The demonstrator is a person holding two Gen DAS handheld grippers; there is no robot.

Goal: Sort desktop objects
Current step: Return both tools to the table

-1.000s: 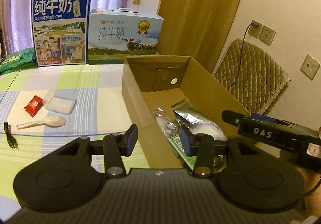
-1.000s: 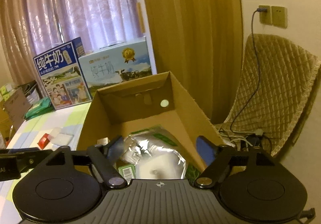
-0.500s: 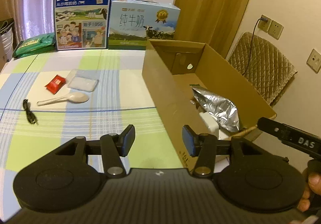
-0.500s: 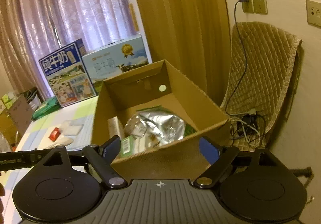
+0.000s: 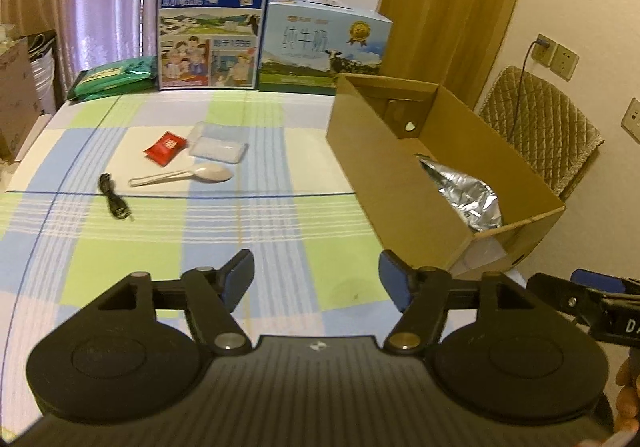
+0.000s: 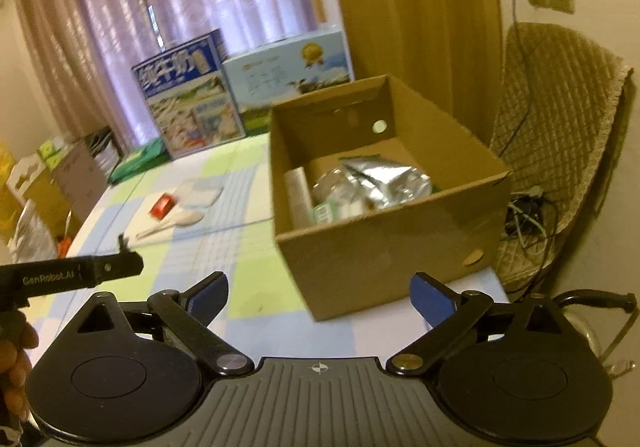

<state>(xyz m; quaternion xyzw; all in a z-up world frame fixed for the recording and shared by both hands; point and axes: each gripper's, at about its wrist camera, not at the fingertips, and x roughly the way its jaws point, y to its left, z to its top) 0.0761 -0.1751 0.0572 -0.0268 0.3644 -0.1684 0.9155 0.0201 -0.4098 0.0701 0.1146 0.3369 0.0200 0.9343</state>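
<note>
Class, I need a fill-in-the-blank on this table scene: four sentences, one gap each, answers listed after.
1. The silver foil bag lies inside the ______ box.
2. The white spoon rests on the checked ______.
3. The small packet beside the spoon is ______ in colour.
4. The left gripper and right gripper both have their jaws ______.

Answers: cardboard; tablecloth; red; open

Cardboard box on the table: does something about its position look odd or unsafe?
Yes. The cardboard box sits askew at the table's right edge, and its near right corner seems to stick out past that edge. Its contents lie jumbled; nothing has spilled.
</note>
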